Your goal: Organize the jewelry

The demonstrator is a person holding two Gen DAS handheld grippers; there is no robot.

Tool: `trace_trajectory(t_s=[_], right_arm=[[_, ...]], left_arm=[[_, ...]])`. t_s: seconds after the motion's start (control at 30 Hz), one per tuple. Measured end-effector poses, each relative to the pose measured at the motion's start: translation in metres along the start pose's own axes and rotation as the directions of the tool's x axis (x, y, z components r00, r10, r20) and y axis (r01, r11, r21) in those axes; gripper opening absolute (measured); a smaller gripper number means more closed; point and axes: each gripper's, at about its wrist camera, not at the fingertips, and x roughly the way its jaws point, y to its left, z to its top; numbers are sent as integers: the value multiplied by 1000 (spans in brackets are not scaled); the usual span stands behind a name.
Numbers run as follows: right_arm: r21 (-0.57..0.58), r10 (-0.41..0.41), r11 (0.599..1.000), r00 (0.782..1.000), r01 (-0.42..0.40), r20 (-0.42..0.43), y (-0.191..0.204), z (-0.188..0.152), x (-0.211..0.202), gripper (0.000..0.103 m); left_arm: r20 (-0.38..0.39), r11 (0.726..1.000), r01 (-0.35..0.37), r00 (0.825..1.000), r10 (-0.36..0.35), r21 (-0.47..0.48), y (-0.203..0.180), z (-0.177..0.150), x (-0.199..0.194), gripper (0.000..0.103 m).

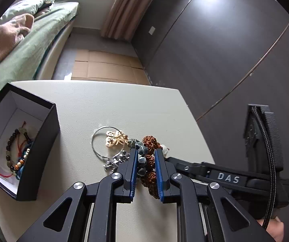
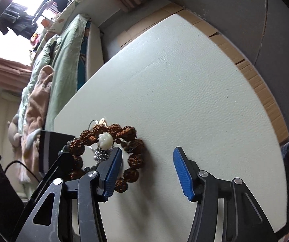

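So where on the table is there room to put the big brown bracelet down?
The white table is bare on its far half, beyond the wire hoop, and along the right edge. It is crowded in the middle, where the brown bead bracelet, grey bead bracelet and silver charms pile together. The black box fills the left.

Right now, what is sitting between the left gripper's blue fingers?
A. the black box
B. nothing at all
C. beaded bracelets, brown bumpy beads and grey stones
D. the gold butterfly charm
C: in the left wrist view, the left gripper has its blue fingers on either side of the brown bumpy bead bracelet and the grey stone bracelet on the table.
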Motion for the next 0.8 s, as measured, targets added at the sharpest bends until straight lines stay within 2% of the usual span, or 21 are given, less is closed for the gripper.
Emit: trace_trajectory(t_s=[0.1,0.27,0.37,0.53,0.57,0.63,0.67,0.73,0.8], right_arm=[[-12,2,1000,1000,-2,-4,5,-5,6,55],[-103,-91,990,995,94,28,23,-10,9,55],[-151,-144,977,989,149,45,33,-7,12,53],[-237,-243,937,966,256,83,42,-12,12,39],[-241,-242,936,967,255,83,41,-12,11,38],[-237,-232,940,969,245,79,37,-11,8,31],[-229,-217,947,974,227,68,34,-11,6,20],[-209,-222,950,973,231,66,27,-10,2,19],[-213,-269,935,959,283,94,26,-10,-1,19]], left_arm=[[-29,1000,14,999,-15,-9,3,0,2,17],[-55,998,-27,998,23,-61,16,1,4,17],[-35,993,-45,999,42,-105,31,1,-3,17],[-58,990,-75,996,68,-123,43,-4,-1,17],[-65,990,-77,995,70,-119,42,-5,0,17],[-65,990,-99,994,93,-98,38,-5,2,17],[-59,989,-117,992,113,-85,36,-5,1,17],[-54,986,-160,986,158,-52,31,-4,2,18],[-86,986,-161,984,157,-40,29,-5,8,23]])
